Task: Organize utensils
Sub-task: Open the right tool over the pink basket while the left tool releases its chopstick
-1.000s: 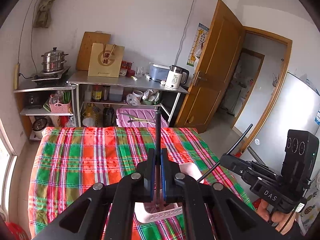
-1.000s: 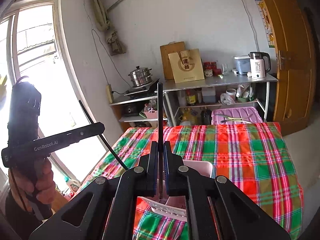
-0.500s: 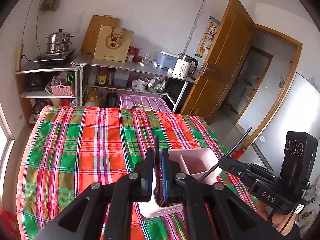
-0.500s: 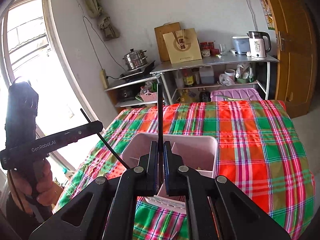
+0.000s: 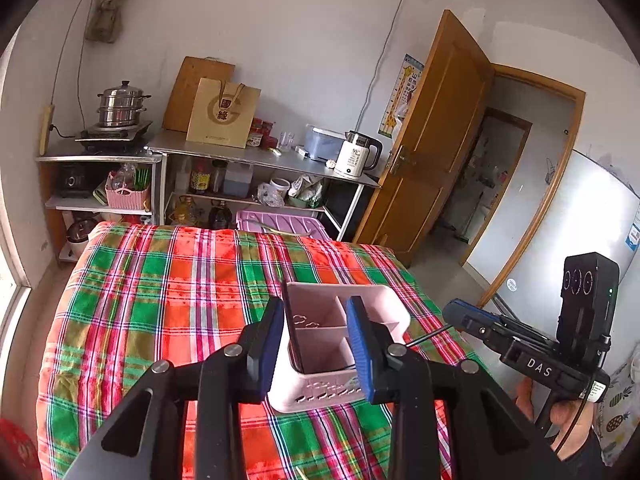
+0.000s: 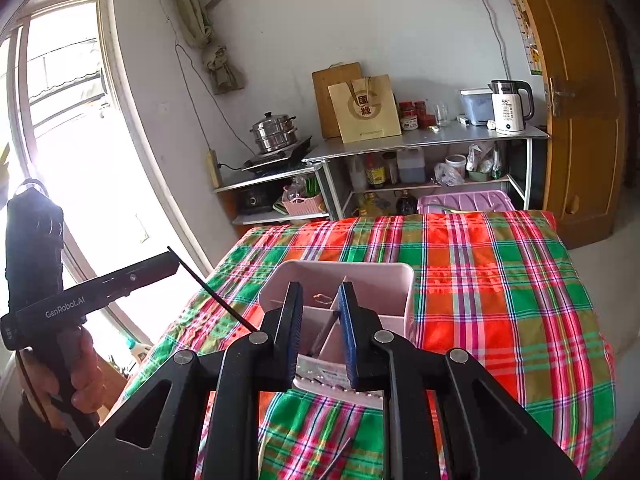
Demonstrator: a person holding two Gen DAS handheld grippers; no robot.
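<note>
Both grippers hang above the pink caddy (image 5: 344, 344) on the checked tablecloth (image 5: 160, 300). The left gripper (image 5: 316, 348) and right gripper (image 6: 320, 332) are parted and empty. A dark chopstick (image 6: 320, 340) leans inside the caddy; nudging the light caddy's rim could tip it over.

- "DAS" in white on the black body of the right tool (image 5: 452, 316).
- "GenRobot.AI" on the black arm of the left tool (image 6: 172, 268).
- "國緣" on the brown paper bag (image 6: 365, 109), far ahead of the tools.
- "55°" on the white kettle (image 6: 509, 107), far ahead, right.
</note>
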